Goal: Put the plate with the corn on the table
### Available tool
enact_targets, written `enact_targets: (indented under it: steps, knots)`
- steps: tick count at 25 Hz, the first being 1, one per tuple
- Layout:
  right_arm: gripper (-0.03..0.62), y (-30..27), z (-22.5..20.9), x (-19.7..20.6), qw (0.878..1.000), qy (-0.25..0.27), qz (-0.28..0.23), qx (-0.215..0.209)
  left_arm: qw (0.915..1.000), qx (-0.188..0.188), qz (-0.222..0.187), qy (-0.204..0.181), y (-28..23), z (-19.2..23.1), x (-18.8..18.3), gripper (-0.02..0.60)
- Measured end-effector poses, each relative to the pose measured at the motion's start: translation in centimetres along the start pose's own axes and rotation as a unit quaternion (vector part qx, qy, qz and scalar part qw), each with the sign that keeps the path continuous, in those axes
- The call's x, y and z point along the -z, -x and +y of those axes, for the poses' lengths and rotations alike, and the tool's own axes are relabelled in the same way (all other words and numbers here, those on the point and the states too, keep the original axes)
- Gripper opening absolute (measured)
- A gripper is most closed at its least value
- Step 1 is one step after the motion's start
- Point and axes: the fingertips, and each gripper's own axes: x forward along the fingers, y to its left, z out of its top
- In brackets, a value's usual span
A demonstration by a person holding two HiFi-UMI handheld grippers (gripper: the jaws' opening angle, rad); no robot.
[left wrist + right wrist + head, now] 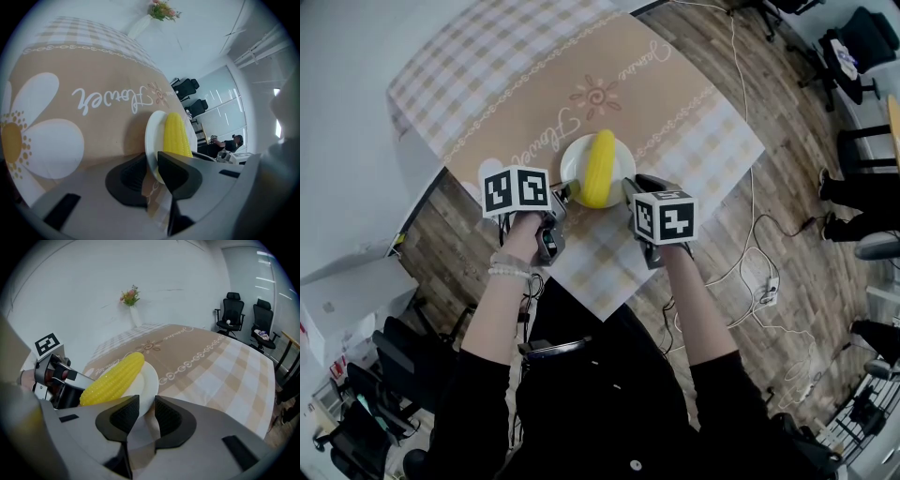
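- We see a white plate (573,155) near the middle of the head view, with a yellow corn (600,167) lying on it.
- The plate is on the worktop (516,84), on a tan and checked cloth (698,141), close to the worktop's near edge.
- The left gripper (149,161) has its jaws closed on the plate's rim, one jaw on each face of it.
- The right gripper (147,404) has its jaws a little apart. The plate's rim is right at their tips, but they do not pinch it.
- In the head view the left gripper is at the plate's lower left and the right gripper at its lower right.
- In the right gripper view, a white vase (135,315) with flowers stands at the top middle, and two black chairs (232,310) stand at the upper right.
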Motion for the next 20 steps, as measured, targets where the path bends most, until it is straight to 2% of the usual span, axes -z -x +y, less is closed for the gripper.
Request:
enact_targets:
  steps: [6, 14, 20]
  knots:
    - [0.132, -0.1, -0.1, -0.1, 1.000, 0.001, -0.002, 0.006, 0.9999, -0.004, -0.012, 0.010, 0.5, 0.7, -0.3, 0.076]
    - [0.130, 0.1, -0.1, -0.3, 1.000, -0.005, -0.005, 0.011, 0.9998, -0.016, -0.015, -0.001, 1.1, 0.9, -0.2, 0.075]
    - [0.127, 0.1, 0.0, -0.2, 1.000, -0.016, -0.019, 0.016, 0.9985, -0.032, -0.044, -0.010, 2.3, 1.7, -0.6, 0.075]
